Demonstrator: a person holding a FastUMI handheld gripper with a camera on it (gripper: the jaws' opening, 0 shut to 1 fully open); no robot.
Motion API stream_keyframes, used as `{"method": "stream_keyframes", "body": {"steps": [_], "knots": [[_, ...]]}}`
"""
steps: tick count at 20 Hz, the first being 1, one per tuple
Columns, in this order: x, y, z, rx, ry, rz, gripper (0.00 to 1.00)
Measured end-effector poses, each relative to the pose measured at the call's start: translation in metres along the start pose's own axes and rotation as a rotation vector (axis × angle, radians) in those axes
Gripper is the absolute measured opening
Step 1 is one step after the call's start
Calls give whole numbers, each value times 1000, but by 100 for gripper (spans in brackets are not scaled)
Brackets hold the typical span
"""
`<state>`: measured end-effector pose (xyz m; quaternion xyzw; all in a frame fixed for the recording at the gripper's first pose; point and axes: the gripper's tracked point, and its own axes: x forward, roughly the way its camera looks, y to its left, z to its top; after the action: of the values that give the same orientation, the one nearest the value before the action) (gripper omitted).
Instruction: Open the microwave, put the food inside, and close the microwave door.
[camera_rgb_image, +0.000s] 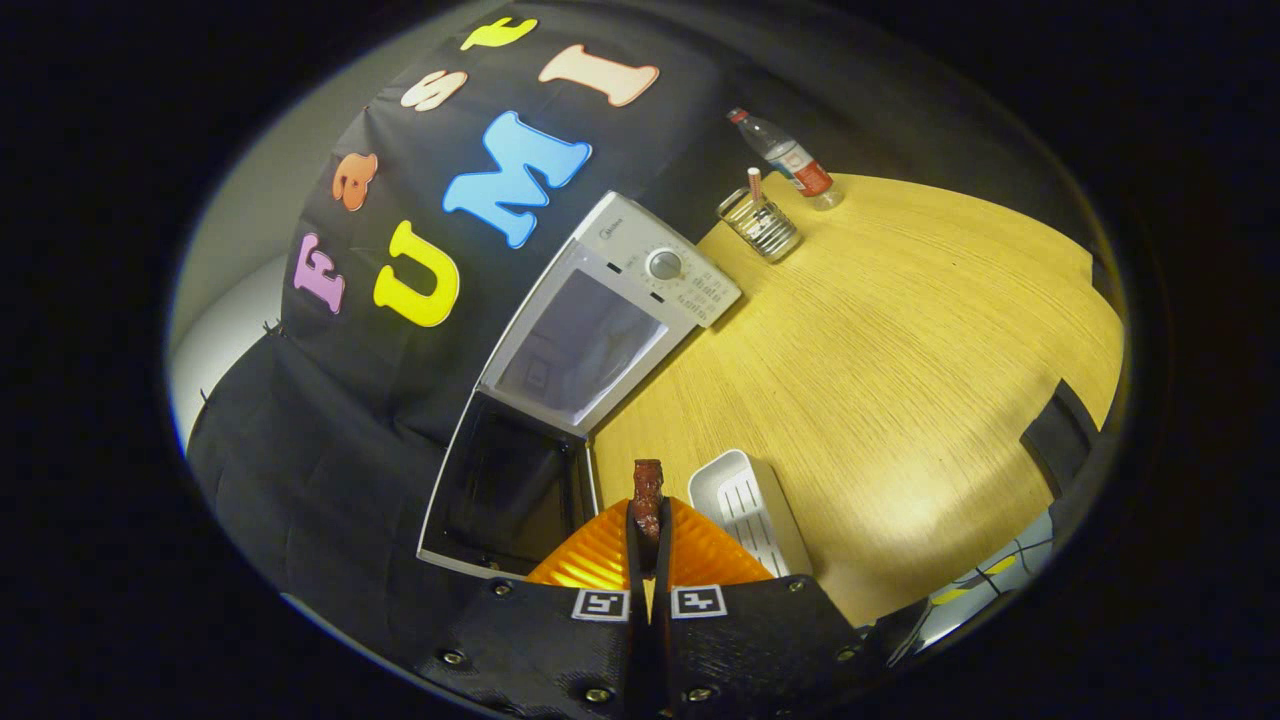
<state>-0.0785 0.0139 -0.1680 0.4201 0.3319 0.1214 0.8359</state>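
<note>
Gripper (648, 515) tilted, aimed over the table (900, 350) toward the microwave (570, 370). Ahead-left of the fingers the microwave cavity (510, 490) gapes, door (580, 345) swung open beyond it. Fingers nearly together, pinching a brown food piece (647, 492) that sticks out past the tips. White tray (750, 505) just ahead-right. Far beyond: wire holder (762, 225), bottle (790, 160).

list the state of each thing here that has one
microwave: door open, cavity looks empty
food: clamped between the claw's fingers, not yet inside
claw: shut on food
tray: empty, on the table beside the claw
bottle: upright, capped
holder: upright, one stick in it
</note>
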Motion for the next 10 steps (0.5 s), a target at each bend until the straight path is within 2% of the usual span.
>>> {"method": "stream_keyframes", "body": {"steps": [6,10], "knots": [[29,52,14,-110,-26,43,1],[61,79,24,-137,-31,79,1]]}}
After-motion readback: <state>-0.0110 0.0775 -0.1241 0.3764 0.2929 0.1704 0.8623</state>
